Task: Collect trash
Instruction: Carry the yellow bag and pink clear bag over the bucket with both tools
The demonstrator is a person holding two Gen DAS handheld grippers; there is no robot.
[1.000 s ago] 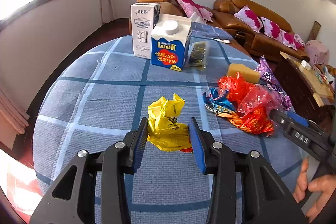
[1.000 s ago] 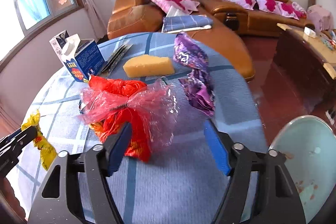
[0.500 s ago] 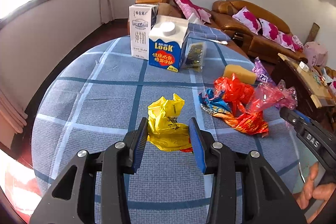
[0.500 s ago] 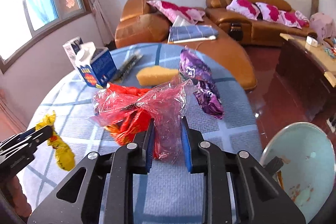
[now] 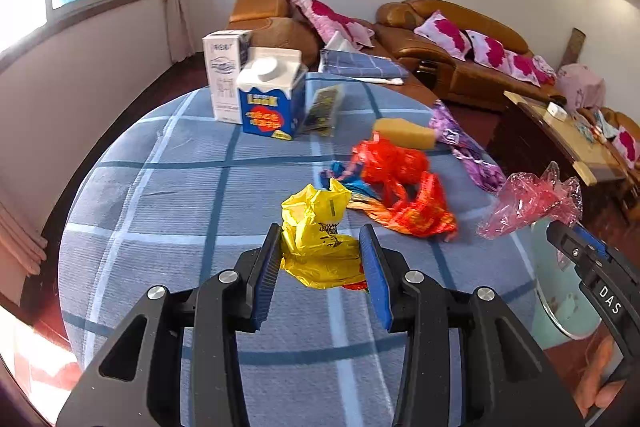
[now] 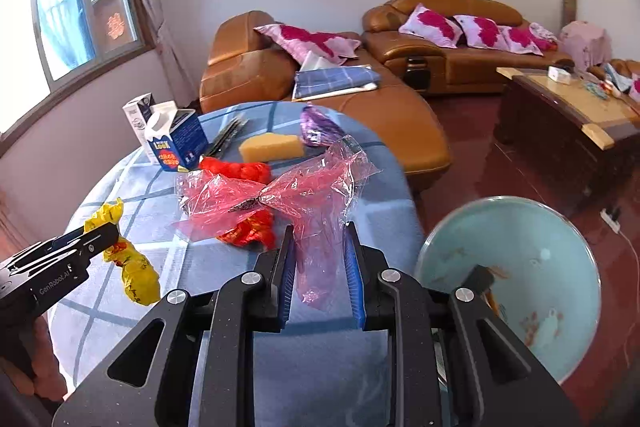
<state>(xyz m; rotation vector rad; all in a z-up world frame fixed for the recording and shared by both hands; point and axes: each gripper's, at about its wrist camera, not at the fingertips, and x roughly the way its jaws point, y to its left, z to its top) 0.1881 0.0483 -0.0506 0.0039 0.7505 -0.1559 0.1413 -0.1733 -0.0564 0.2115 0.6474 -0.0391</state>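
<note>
- Pink cellophane wrapper (image 6: 280, 199): crumpled and translucent, pinched by its lower tail between the blue pads of the right gripper (image 6: 320, 269) and held clear of the tablecloth; in the left wrist view it is seen off the table's right edge, above the bin.
- Yellow wrapper (image 5: 320, 239): crumpled, clamped between the blue pads of the left gripper (image 5: 322, 267), its lower end hanging below the fingers; whether it touches the cloth cannot be told.
- Red wrapper (image 5: 404, 187): bunched on the table, lying against a blue-and-orange wrapper (image 5: 352, 191) at its left.
- Purple wrapper (image 5: 468, 155): laid along the table's right edge, beyond the red one.
- Yellow sponge (image 6: 272, 147): a wedge-shaped block, set between the purple wrapper and the cartons.
- Blue milk carton (image 5: 272, 99): upright, white cap on top, with a white carton (image 5: 222, 79) standing just behind it and a dark flat packet (image 5: 324, 105) leaning at its right.
- Table (image 5: 160, 187): round, covered by a blue checked cloth.
- Bin (image 6: 532, 267): pale teal, open-topped, placed on the floor just beside the table, at the right of the right gripper.
</note>
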